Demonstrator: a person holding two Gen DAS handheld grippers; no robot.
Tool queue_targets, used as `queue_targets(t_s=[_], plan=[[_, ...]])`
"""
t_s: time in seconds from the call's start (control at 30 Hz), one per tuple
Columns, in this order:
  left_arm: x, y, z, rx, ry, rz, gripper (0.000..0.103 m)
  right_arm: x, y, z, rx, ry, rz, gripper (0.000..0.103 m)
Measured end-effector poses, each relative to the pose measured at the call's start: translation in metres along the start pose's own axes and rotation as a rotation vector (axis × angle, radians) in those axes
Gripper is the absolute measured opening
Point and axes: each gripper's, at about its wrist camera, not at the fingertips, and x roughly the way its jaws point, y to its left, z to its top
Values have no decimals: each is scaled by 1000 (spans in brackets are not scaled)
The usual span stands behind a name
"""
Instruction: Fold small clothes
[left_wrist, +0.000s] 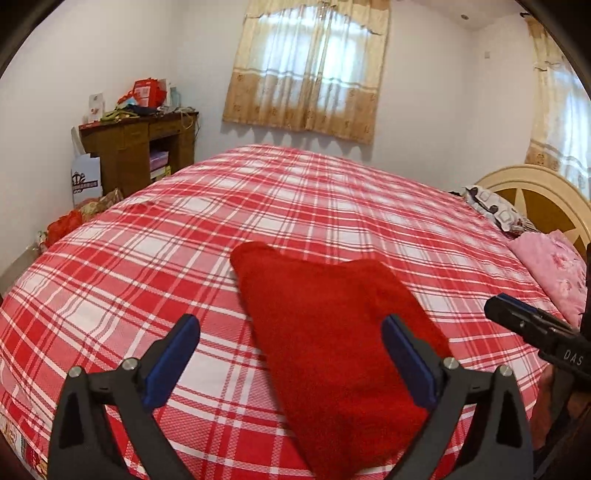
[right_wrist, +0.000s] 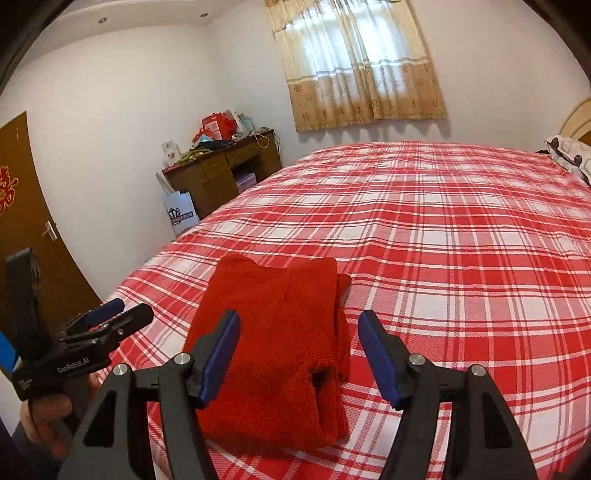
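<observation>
Left gripper (left_wrist: 291, 350) spread wide, gripping nothing; folded red garment (left_wrist: 332, 350) lies flat on the plaid bed (left_wrist: 147, 258), running between and beyond its fingers. Headboard (left_wrist: 535, 195) and pink pillow (left_wrist: 554, 269) show only here.

Right wrist view: right gripper (right_wrist: 299, 354) released, garment (right_wrist: 273, 350) under its left finger, layered edges visible. Door (right_wrist: 29, 221) only here.

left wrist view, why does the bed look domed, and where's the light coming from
Left wrist view: fisheye bends the plaid bed into a dome, corners vignetted black; daylight glows through the curtained window. Right wrist view: same bulge, window slightly overexposed.
</observation>
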Motion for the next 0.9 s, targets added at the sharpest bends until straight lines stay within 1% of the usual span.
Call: queue_targets(t_s=[0.33, 0.9], plan=[[-7, -5, 0, 9, -19, -12, 101, -6, -1, -1, 11, -3, 2, 67], [-9, -9, -4, 11, -12, -25, 101, -9, 3, -4, 3, 0, 6, 67]])
